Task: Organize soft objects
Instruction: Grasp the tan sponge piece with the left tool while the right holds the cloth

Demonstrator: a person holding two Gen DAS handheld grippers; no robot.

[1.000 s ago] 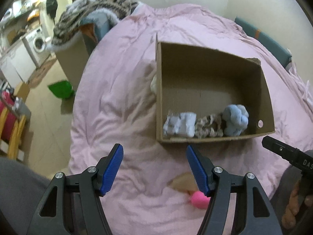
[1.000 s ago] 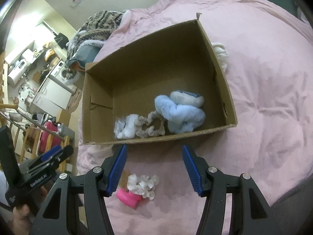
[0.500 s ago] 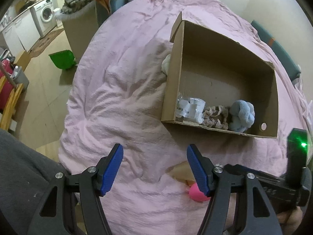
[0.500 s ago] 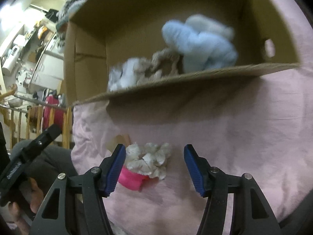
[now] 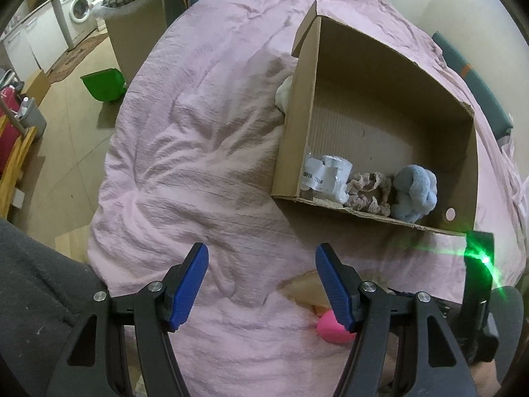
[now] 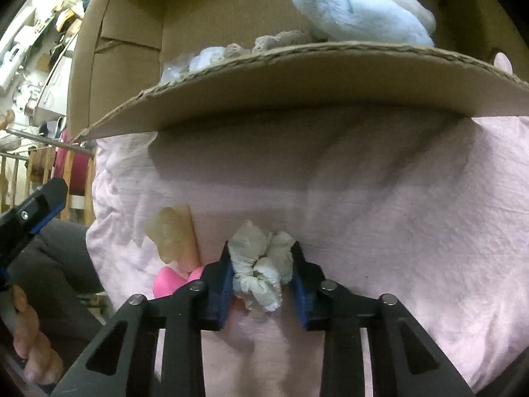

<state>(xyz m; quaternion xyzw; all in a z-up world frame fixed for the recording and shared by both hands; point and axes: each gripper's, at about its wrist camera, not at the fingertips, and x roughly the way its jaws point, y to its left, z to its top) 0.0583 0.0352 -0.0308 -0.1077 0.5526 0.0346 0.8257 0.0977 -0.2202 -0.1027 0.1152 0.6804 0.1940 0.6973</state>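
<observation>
Pink bed cover (image 5: 205,152) lying under left gripper (image 5: 261,284), jaws spread wide with nothing between them. Cardboard box (image 5: 463,152) sitting ahead, holding blue plush toy (image 5: 415,193) and beige scrunchie (image 5: 368,192).

Closing on white scrunchie (image 6: 261,264), right gripper (image 6: 261,273) jaws pinching it on both sides, just short of the box (image 6: 297,79).

One cardboard box (image 5: 294,152) holds three soft things; three more lie outside on one pink bedspread (image 5: 205,152); two grippers show.
</observation>
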